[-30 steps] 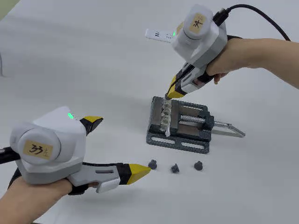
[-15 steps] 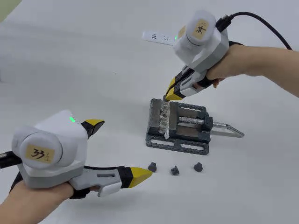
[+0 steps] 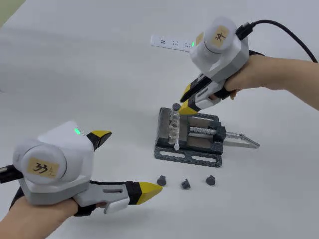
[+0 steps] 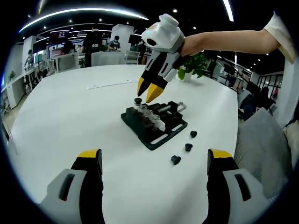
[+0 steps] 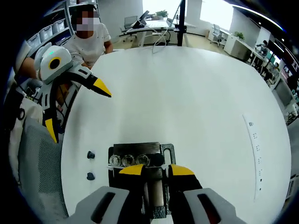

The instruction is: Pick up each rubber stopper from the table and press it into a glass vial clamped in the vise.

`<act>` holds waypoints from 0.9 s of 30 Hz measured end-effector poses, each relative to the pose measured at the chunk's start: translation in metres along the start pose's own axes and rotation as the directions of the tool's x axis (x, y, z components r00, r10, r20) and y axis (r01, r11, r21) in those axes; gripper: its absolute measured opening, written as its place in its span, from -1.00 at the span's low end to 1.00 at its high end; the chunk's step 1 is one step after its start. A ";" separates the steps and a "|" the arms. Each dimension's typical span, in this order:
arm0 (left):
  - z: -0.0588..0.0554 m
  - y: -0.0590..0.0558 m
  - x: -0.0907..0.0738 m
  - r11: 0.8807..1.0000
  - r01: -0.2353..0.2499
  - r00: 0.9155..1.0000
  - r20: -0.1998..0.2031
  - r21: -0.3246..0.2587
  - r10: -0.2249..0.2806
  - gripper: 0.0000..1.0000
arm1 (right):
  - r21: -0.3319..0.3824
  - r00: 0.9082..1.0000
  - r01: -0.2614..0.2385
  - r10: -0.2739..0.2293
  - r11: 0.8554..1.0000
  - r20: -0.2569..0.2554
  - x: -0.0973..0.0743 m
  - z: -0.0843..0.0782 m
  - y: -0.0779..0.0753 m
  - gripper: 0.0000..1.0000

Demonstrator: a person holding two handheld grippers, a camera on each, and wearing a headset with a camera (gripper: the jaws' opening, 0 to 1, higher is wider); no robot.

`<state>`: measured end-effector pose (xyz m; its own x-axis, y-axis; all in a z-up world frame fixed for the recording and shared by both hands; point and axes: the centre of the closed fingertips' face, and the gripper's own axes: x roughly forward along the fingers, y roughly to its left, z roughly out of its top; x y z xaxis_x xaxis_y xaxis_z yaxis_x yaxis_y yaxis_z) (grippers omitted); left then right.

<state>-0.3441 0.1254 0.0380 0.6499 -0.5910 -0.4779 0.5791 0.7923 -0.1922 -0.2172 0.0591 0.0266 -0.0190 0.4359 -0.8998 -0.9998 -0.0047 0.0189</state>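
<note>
Rubber stoppers [image 3: 185,183], three of them, lie in a spaced row on the white table [image 3: 89,69] at 6 o'clock from the vise [image 3: 185,156]. A fourth stopper [image 3: 176,106] sits on the 12 o'clock end of the row of glass vials [image 3: 174,128] clamped in the vise. The right claw [image 5: 156,169] hovers just above that end, its tips parted by a narrow gap and holding nothing. The left claw [image 4: 154,155] hangs at 8 o'clock from the vise, spread wide and empty.
</note>
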 end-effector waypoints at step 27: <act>-0.006 -0.008 -0.005 1.000 0.009 1.000 -0.009 0.021 -0.009 0.84 | -0.012 0.997 0.005 -0.004 1.000 0.079 -0.020 -0.018 0.052 -0.24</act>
<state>-0.3548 0.1229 0.0364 0.6404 -0.5969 -0.4833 0.5955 0.7833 -0.1784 -0.2690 0.0340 0.0376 -0.0147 0.5056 -0.8627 -0.9999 -0.0134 0.0092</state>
